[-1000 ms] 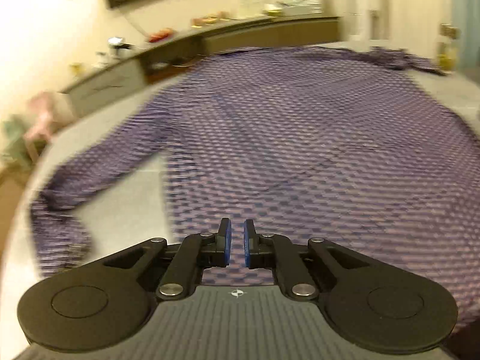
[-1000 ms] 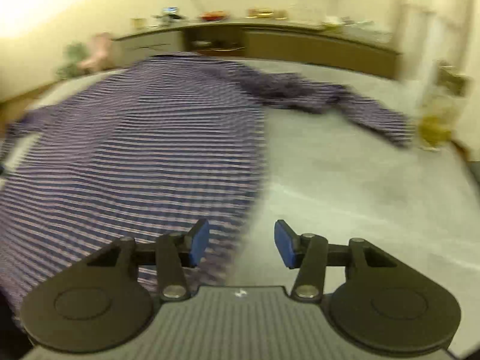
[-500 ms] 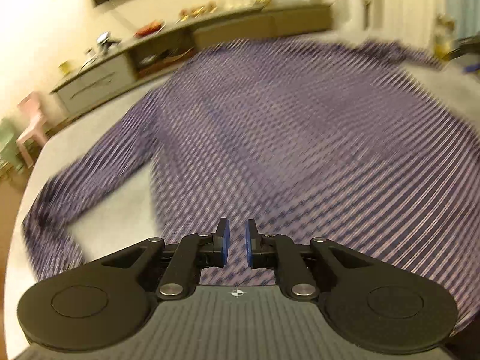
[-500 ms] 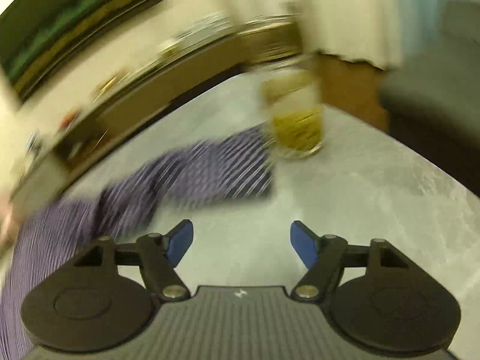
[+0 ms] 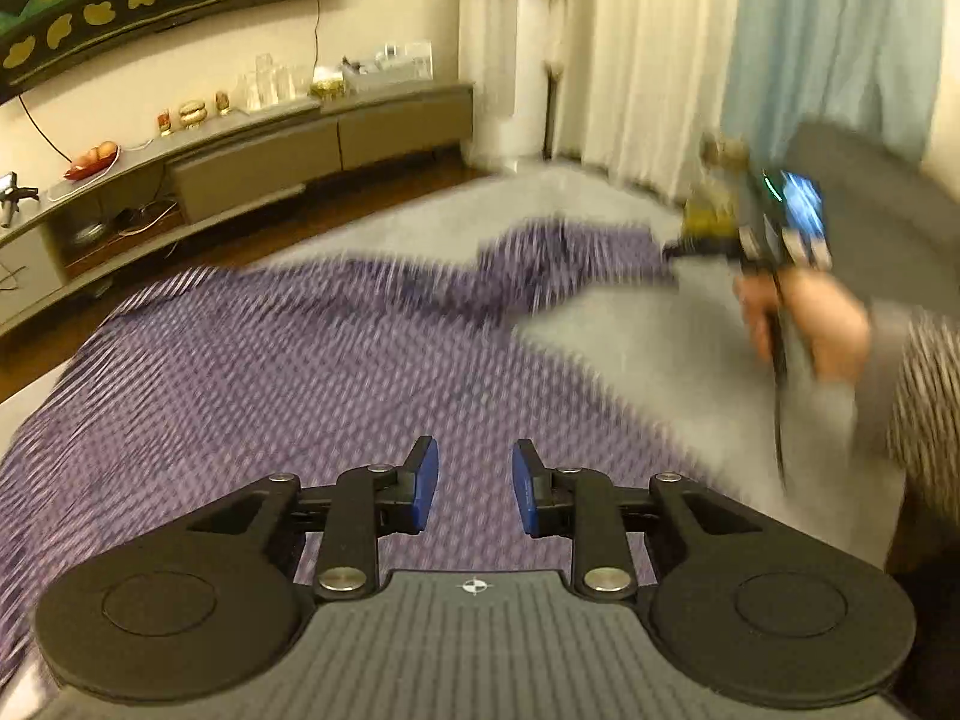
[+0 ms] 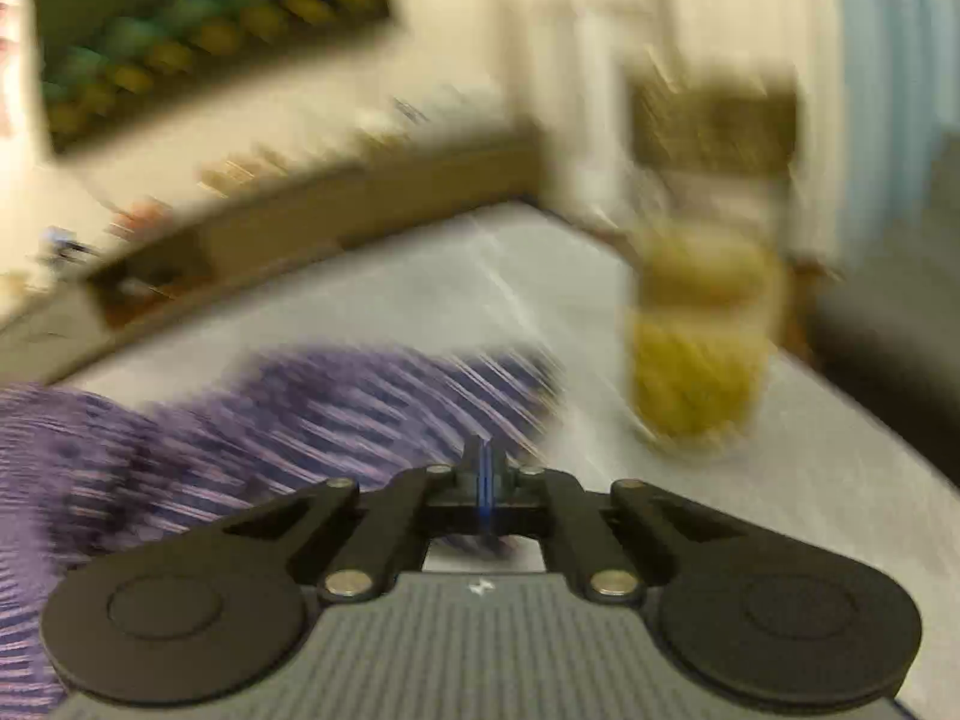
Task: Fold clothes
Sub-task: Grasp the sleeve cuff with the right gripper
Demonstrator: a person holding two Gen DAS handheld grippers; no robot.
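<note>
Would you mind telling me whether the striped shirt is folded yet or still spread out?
Spread out: the striped shirt lies flat across the table, body unfolded, one sleeve stretched outward.

A shirt (image 5: 300,360) lies spread flat on the counter (image 5: 630,348), filling its left and near part in the left wrist view. One sleeve (image 5: 558,264) runs away to the right — toward a jar (image 6: 696,348) standing on the counter near its far right edge. The left tongs (image 5: 474,489) hang above the shirt's body, nothing between them. The right tongs (image 6: 482,468) sit at the end of that sleeve, just left of the jar, on the counter's right side; a hand (image 5: 804,324) carries them from the right. Behind the counter, a long sideboard (image 5: 258,156) stands against the back wall, small things on top. Curtains (image 5: 660,60) hang behind the counter's right corner.
</note>
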